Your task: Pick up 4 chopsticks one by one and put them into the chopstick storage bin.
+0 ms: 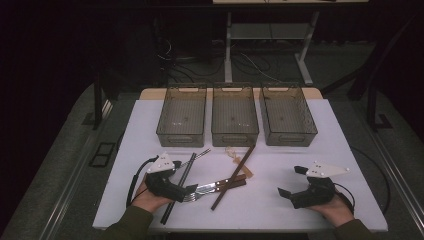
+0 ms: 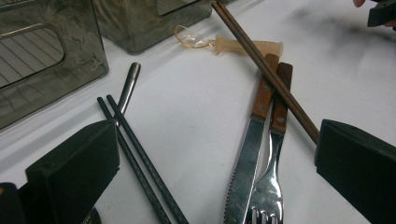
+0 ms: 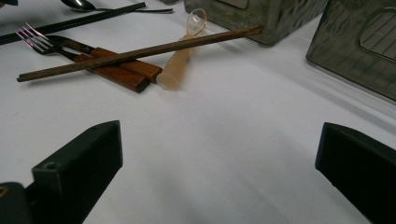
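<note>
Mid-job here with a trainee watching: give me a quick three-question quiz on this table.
1. How many bins stand in the row at the table's far side?
2. True or false: the brown chopsticks lie across the wooden handles of the knife and fork.
3. Which gripper is nearer the cutlery: A left gripper, B right gripper?

Key: 1. Three. 2. True. 3. A.

— What did your table carry?
— It was white. Three grey bins stood in a row along its far side. Nearer you lay black chopsticks, brown chopsticks crossing a wooden-handled knife and fork, a clear plastic spoon and a metal spoon.
</note>
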The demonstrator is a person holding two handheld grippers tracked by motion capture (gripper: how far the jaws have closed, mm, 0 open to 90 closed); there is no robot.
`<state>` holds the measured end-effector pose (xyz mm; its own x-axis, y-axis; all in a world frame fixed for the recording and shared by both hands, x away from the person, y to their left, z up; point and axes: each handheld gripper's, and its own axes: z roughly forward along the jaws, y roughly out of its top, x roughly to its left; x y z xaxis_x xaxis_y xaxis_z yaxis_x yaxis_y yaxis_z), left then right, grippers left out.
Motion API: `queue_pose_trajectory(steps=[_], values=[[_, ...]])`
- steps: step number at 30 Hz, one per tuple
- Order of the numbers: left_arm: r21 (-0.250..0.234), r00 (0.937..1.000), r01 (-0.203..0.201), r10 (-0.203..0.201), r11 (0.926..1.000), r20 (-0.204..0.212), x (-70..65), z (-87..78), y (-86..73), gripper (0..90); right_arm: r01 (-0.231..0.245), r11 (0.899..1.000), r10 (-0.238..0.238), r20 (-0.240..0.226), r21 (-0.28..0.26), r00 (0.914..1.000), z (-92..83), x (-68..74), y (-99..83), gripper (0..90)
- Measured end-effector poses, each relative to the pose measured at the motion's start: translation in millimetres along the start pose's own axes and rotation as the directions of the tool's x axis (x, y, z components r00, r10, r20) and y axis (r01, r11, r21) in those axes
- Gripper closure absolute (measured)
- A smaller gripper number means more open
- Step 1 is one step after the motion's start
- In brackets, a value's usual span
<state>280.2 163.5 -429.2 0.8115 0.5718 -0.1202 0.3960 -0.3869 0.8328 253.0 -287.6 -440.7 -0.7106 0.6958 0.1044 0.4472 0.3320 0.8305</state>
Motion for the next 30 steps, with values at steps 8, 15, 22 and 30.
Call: queue_pose_trajectory(steps=[8,15,22,30], values=[[0.000,1.0000,0.006,-0.006,1.0000,-0.008,1.6,0.8,0.6,0.8,-0.011,1.000,0.010,-0.011,-0.002,0.9999,-0.9,-0.8,0.6,0.7],[0.001,0.9984,0.000,0.000,1.0000,-0.056,0.5,-2.6,2.2,9.5,-0.022,1.000,0.022,-0.025,0.003,0.9994,-0.8,-0.7,-0.1,0.7],[-0.003,0.9951,0.013,-0.013,0.9999,-0.098,5.9,-2.1,5.5,20.5,-0.020,1.000,0.020,-0.018,0.003,0.9996,-0.6,-1.1,0.6,0.7],[-0.012,0.9893,0.024,-0.025,0.9996,-0.144,15.2,0.7,13.6,32.8,-0.018,1.000,0.018,-0.024,0.007,0.9996,0.7,-0.5,0.2,0.7]])
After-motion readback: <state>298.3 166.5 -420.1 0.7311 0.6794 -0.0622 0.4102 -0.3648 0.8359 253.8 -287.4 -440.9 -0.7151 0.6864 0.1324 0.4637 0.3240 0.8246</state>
